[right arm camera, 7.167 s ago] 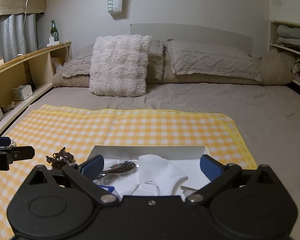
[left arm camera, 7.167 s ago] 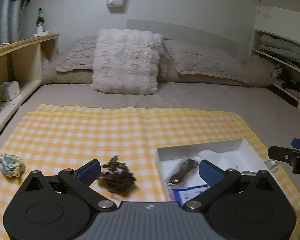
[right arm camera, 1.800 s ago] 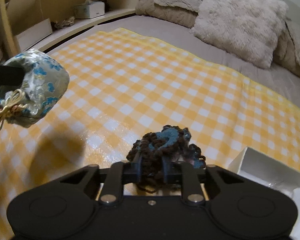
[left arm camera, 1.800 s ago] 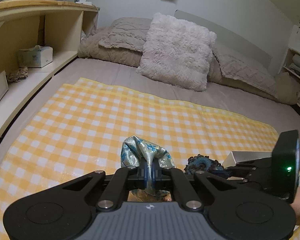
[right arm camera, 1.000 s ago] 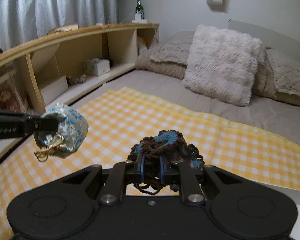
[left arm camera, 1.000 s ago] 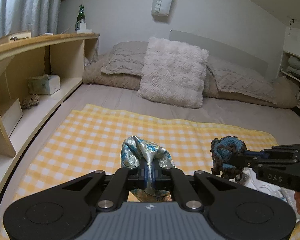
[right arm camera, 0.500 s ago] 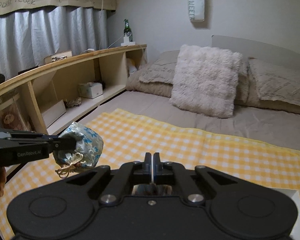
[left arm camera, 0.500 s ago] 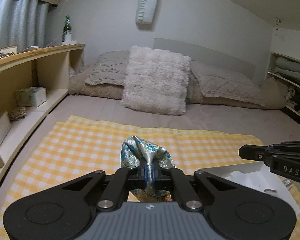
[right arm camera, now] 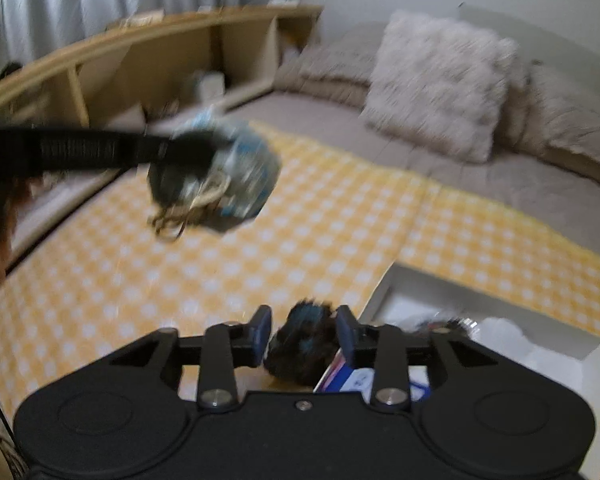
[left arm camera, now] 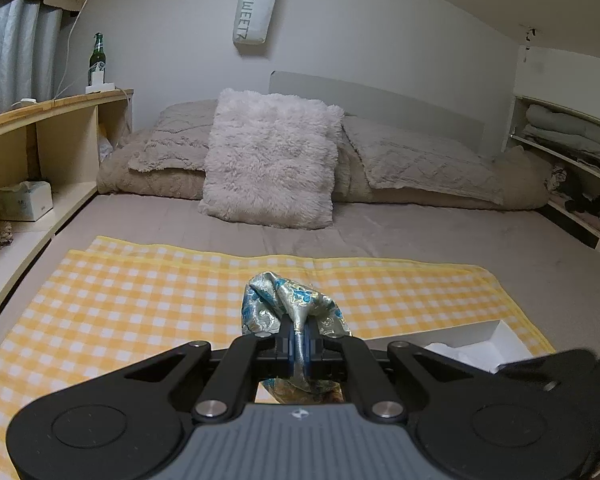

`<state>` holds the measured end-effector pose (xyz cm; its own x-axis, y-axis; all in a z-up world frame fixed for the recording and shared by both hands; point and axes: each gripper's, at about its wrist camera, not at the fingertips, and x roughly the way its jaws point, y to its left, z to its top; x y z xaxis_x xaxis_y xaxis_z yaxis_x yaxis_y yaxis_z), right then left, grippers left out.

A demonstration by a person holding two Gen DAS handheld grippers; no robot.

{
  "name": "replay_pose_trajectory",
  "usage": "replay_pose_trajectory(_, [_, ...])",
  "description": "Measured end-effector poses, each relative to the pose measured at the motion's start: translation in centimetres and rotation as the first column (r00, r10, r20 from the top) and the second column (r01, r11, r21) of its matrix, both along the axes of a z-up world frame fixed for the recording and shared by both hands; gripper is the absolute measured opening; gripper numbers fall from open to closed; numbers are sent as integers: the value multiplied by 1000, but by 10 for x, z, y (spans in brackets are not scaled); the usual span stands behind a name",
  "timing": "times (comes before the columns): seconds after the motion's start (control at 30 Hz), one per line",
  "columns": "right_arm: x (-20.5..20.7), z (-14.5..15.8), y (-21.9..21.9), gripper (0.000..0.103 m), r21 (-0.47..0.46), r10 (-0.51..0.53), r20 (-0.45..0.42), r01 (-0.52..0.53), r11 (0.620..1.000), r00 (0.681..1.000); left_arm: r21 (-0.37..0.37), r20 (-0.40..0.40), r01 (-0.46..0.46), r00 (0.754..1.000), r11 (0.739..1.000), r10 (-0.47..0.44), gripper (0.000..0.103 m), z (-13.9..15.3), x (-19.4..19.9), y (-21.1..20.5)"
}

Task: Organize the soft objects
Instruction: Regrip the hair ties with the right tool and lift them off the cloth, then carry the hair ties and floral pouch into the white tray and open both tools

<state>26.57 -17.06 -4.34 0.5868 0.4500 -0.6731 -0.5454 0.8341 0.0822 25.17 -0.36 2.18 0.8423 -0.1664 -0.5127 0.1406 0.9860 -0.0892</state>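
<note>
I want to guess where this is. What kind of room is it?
Most likely a bedroom: a bed with a fluffy pillow, a headboard, and folded bedding on a shelf.

Left wrist view: low over the checked cloth [left arm camera: 140,304], facing the pillows [left arm camera: 270,164] at 12 o'clock. Right wrist view: blurred, facing 10 o'clock toward the shelf [right arm camera: 172,40]. Both show cloth, pillows, box [right arm camera: 500,300].

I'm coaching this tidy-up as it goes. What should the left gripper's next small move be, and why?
Probably carry the brocade pouch right, over the white box, then release. The left gripper is shut on it above the checked cloth, short of the box.
</note>
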Motion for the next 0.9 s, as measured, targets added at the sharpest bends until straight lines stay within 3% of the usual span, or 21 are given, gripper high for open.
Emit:
replay_pose_trajectory(0.1, [8,-12,9,47,-25,30,-16,-30,999,999,-6,-3,-5,1000,1000,5,5,-1,2,-3])
replay_pose_trajectory(0.23, [27,-29,22,73,-67,45,-1,-45,997,999,-18,-10,-2,1000,1000,2,5,-4,5,-2])
replay_pose_trajectory(0.4, [45,-58,49,77,-188,134,-2,-132,973,991,-20,-19,-16,1000,1000,16,5,-7,11,3])
replay_pose_trajectory(0.47, [49,-70,57,75,-236,166,-21,-166,957,986,-21,-26,-27,999,999,26,5,-9,15,7])
replay_pose_trajectory(0.63, [48,-81,65,38,-289,223,-45,-227,930,974,-33,-36,-58,998,998,57,5,-12,22,17])
replay_pose_trajectory(0.73, [43,-76,63,33,-278,242,-41,-244,929,969,-39,-40,-73,997,997,72,5,-12,25,20])
replay_pose_trajectory(0.9, [39,-43,43,32,-148,189,18,-185,972,982,-59,-24,-87,996,994,86,5,-8,23,21])
